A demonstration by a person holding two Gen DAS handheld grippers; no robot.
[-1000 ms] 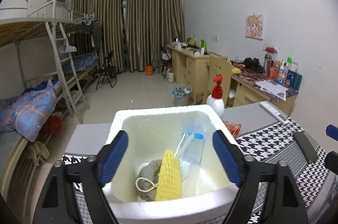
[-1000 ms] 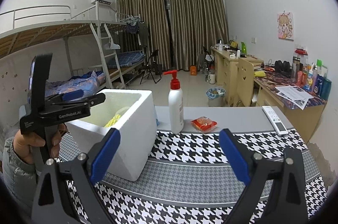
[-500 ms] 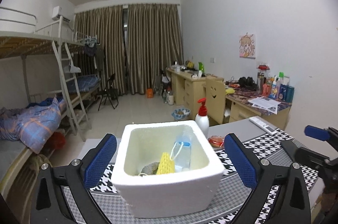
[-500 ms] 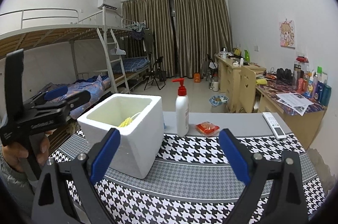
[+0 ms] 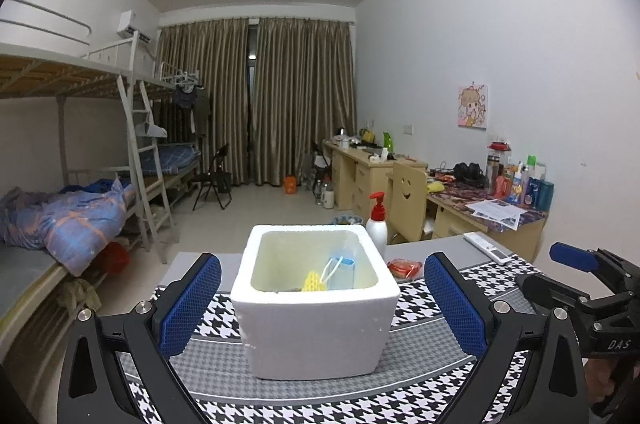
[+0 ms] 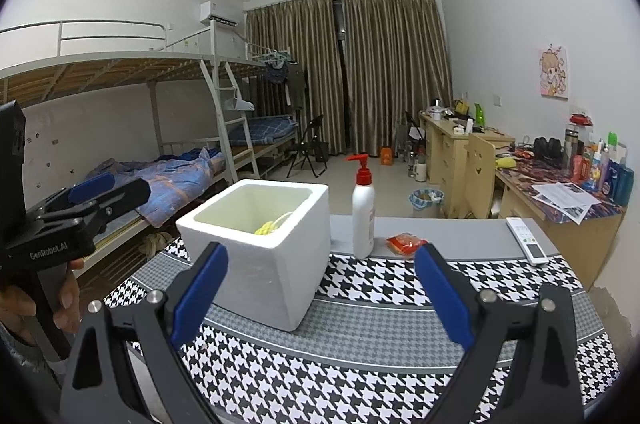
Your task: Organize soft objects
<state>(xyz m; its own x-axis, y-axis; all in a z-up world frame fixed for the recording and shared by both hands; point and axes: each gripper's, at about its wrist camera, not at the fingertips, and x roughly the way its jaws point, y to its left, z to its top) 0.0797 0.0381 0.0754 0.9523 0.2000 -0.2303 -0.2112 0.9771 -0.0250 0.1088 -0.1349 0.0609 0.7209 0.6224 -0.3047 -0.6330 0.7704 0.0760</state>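
Yellow foam net (image 5: 313, 281) inside white foam box (image 5: 316, 328); both hand-held grippers (image 5: 320, 308) (image 6: 320, 298) spread, empty.

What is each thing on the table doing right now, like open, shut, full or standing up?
Left gripper: open, holding nothing.
Right gripper: open, holding nothing.
White foam box: upright, lidless.
Yellow foam net: inside the box.
Pump bottle: upright behind the box.
Red packet: lying flat.
Remote control: lying flat.

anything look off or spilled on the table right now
Nothing stands out. The white foam box sits upright on the checked mat, with the yellow foam net inside it. The pump bottle stands upright, and no spill shows.
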